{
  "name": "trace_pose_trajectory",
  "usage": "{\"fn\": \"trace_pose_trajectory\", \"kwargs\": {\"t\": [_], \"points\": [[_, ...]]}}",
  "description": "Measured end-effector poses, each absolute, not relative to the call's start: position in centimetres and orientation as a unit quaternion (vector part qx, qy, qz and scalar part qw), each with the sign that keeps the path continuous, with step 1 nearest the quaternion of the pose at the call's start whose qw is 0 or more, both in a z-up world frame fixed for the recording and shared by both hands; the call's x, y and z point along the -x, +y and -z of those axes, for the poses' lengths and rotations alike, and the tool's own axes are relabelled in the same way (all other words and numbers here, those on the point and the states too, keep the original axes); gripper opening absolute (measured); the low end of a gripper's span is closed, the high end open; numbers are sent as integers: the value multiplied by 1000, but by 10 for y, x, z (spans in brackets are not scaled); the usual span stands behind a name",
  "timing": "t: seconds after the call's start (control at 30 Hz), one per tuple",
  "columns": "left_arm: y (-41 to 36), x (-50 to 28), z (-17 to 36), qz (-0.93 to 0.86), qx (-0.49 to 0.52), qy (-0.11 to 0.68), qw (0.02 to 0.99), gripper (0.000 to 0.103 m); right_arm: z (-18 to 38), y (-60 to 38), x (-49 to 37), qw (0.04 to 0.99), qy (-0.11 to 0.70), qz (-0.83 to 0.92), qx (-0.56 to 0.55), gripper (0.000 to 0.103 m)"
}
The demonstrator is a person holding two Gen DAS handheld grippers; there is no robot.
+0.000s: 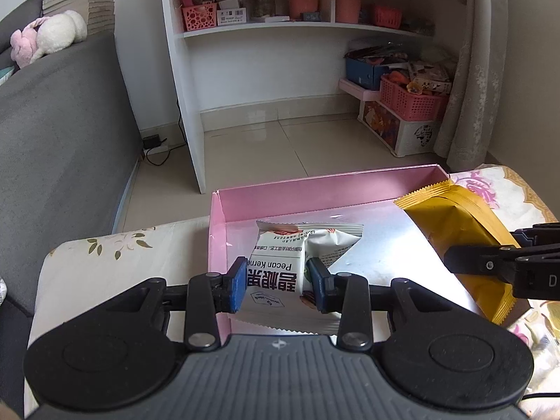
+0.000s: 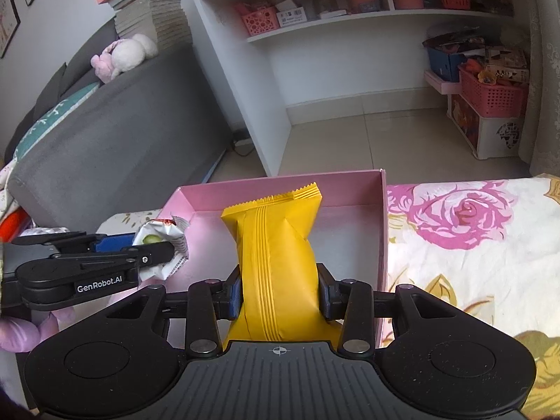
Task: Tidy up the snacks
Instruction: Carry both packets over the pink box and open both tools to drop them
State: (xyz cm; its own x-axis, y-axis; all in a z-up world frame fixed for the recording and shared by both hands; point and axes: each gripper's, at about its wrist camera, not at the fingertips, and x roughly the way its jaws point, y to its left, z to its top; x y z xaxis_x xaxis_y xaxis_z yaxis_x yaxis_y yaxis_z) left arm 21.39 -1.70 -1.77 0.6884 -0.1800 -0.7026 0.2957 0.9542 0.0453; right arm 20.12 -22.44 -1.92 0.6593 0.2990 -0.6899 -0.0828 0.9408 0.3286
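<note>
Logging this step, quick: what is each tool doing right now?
Left tool: closed on the white pecan snack packet, over the pink box.
Right tool: closed on the yellow snack packet, over the same box.

The near end of the white pecan packet (image 1: 276,280) disappears under the left claw (image 1: 276,285) body in the left wrist view. In the right wrist view the yellow packet (image 2: 276,255) likewise runs under the right claw (image 2: 279,292), its lower end hidden. The pink box (image 1: 315,189) has its near wall covered in both views. Items on the white shelf (image 1: 315,28) are too small to identify.
</note>
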Motion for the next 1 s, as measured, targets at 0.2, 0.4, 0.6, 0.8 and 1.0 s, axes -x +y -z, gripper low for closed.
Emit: {"fn": "trace_pose_trajectory", "kwargs": {"t": [0.2, 0.4, 0.6, 0.8, 1.0], "points": [[-22, -230, 27, 118, -94, 367, 918, 34, 34, -217, -217, 909, 400, -88, -81, 40], [-28, -236, 27, 115, -107, 350, 923, 35, 36, -215, -222, 913, 390, -96, -74, 40], [-29, -235, 27, 128, -124, 341, 923, 37, 36, -214, -221, 915, 382, -101, -75, 43], [-25, -225, 20, 149, -117, 332, 924, 63, 25, -221, -216, 917, 373, -99, -101, 71], [-21, -213, 7, 147, -109, 336, 924, 75, 3, -222, -203, 916, 376, -101, -94, 83]]}}
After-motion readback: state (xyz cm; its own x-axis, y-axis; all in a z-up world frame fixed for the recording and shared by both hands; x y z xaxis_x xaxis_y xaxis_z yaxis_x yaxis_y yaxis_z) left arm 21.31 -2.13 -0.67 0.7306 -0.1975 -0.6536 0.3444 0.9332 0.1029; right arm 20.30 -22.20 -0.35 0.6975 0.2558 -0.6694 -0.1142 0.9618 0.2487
